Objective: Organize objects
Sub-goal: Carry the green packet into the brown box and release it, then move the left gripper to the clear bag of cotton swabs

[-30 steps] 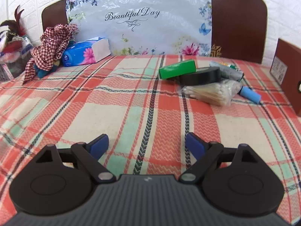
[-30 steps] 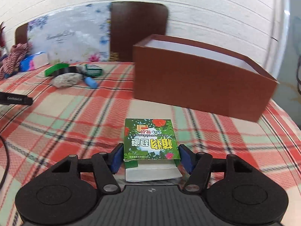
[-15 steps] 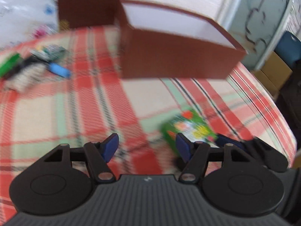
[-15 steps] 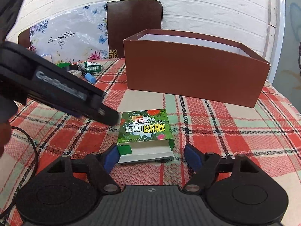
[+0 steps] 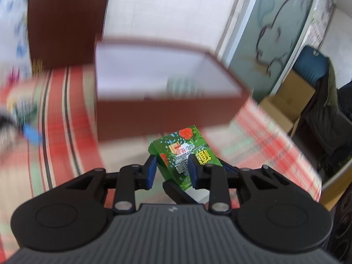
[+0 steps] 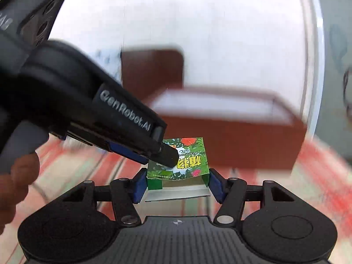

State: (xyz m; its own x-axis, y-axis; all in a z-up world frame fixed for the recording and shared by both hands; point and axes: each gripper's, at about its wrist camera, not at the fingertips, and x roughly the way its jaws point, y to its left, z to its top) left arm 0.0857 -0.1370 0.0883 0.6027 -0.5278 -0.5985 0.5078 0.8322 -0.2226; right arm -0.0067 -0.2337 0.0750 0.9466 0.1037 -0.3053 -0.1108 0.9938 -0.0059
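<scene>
Holding the small green cardboard carton with red flower print and yellow characters (image 6: 179, 165) in my right claw (image 6: 177, 183): both blue pads press its green side walls at lower centre of the right wrist frame, and its near end flap hangs open, showing the grey-white inside. The carton sits above the red, green and cream plaid cloth on the counter (image 6: 314, 176); I cannot tell whether it touches the cloth.

My left claw (image 5: 172, 170) comes in from the left of that frame as a black body lettered "GenRobot.AI", its tip lying on the carton's printed top face. In the left wrist frame, at lower centre, the carton (image 5: 187, 151) sits tilted between the left claw's blue pads; one pad overlaps the printed face and the other stands just beside the carton's edge. The fingers are narrowly apart, and I cannot tell whether they actually clamp it. Black fingers of the right claw show under and behind the carton there.

The large brown open-top cardboard box with pale lining (image 5: 167, 107) stands just behind the carton, mid-frame in both views, blurred. A dark brown rounded headboard panel (image 5: 66, 28) is at upper left against the white wall.
</scene>
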